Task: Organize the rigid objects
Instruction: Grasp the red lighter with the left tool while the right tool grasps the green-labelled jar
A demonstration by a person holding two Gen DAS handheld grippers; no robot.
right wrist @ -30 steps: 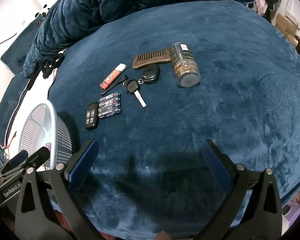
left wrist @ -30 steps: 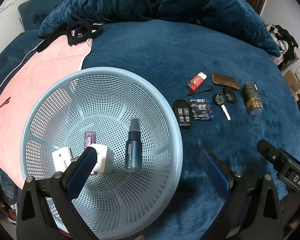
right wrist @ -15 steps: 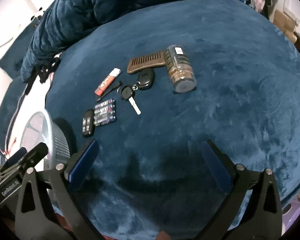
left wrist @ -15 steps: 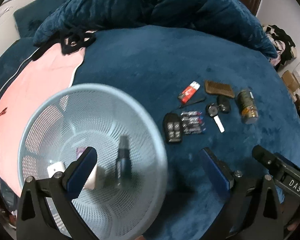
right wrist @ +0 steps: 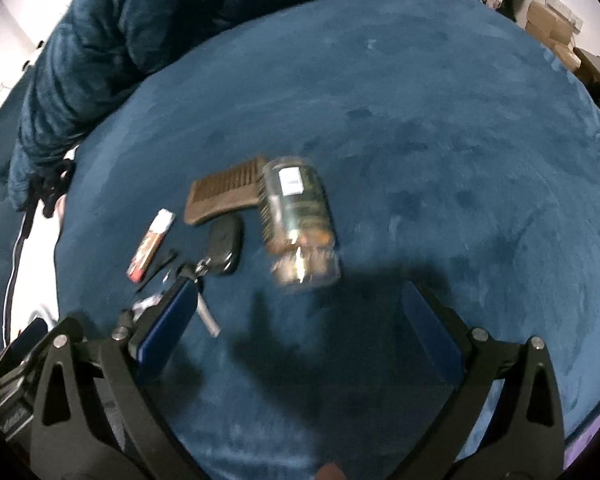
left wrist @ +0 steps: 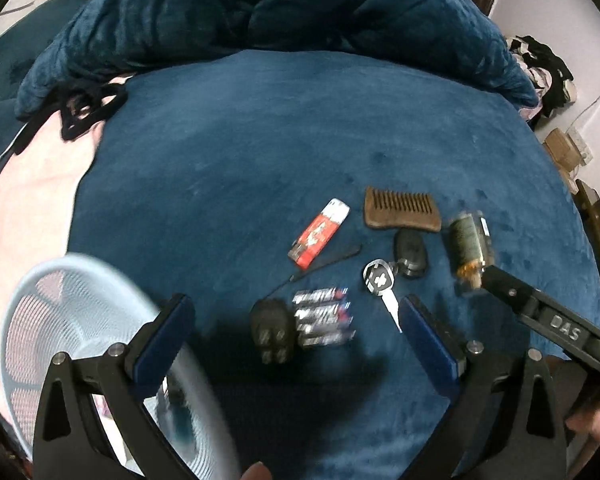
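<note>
Your pictures are dim and bent hard at the round black edges. Motion blur smears the basket (left wrist: 80, 320), batteries (left wrist: 324, 316) and jar (right wrist: 300, 220). Dark shadows fall on the blanket (right wrist: 440, 140) below each gripper.

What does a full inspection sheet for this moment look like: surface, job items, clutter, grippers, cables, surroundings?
Surface: blue plush blanket over a bed.
Job's things: lighter, wooden comb, jar on its side, car key with fob, batteries, remote, all loose; basket at left, contents blurred.
Clutter: black strap, pink cloth.
Grippers: left gripper open above remote and batteries; right gripper open near the jar.
Cables: nothing seen.
Surroundings: bunched duvet, cardboard boxes.
</note>
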